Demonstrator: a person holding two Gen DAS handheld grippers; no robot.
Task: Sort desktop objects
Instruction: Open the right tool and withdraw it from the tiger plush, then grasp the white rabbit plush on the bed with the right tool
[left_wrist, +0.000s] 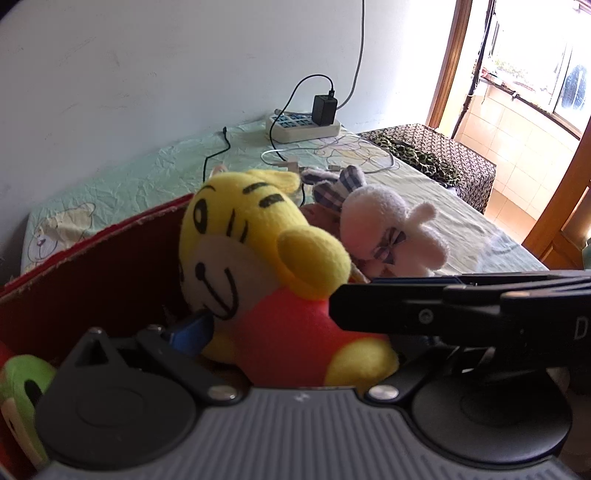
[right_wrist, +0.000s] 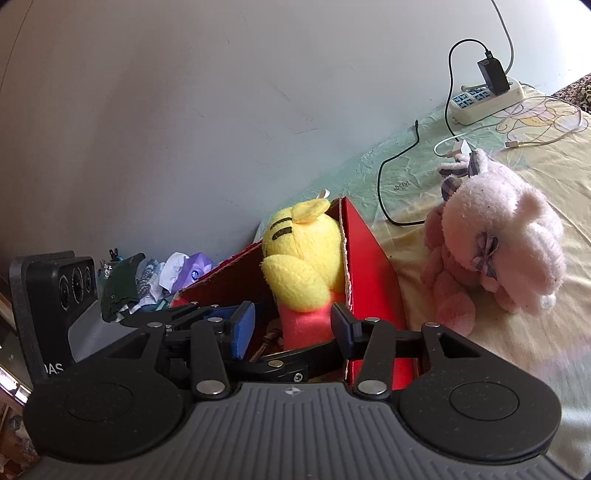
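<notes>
Both tongs gape wide around the yellow plush tiger (right_wrist: 303, 254) in the red cardboard box (right_wrist: 369, 266): left gripper (left_wrist: 269, 317), right gripper (right_wrist: 291, 325). Beside it, a white plush rabbit (right_wrist: 495, 236) lies on the pale-green cartoon-print sheet (left_wrist: 147, 177), white wall behind.

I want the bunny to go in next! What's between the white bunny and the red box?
In the right wrist view, a pink plush toy leans between the white bunny and the red box, sitting on the yellowish sheet.
</notes>
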